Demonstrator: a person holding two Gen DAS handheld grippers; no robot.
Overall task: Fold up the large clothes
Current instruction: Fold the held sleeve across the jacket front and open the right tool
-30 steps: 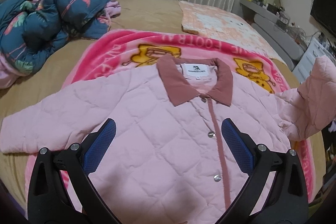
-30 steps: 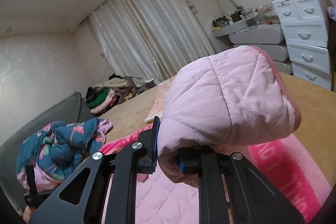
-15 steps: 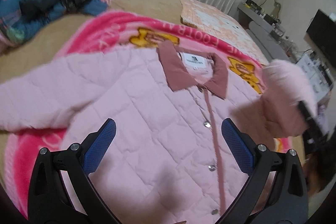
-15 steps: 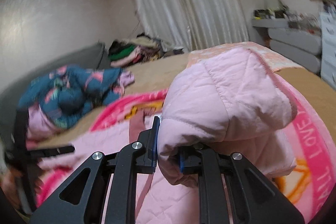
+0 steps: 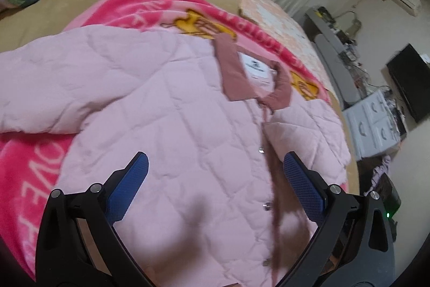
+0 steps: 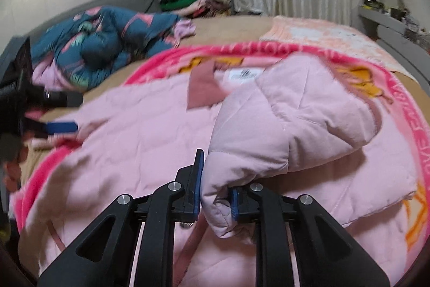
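Right wrist view shows the right gripper (image 6: 215, 195) clamping the pink jacket (image 6: 150, 125) sleeve (image 6: 290, 131); left gripper (image 5: 215, 179) hovers, jaws wide.

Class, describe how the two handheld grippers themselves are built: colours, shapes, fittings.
Both the left gripper and the right gripper have matte black frames with triangular cut-outs, round silver bolts at the joints, and flat fingers faced with blue textured pads. No cables or sleeves show.

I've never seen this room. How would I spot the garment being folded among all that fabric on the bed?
Find the bright pink blanket spread on the bed. Lying flat on it is the pale pink quilted jacket, unlike the crumpled blue floral quilt behind; it alone has a dusty-rose collar and snap buttons.
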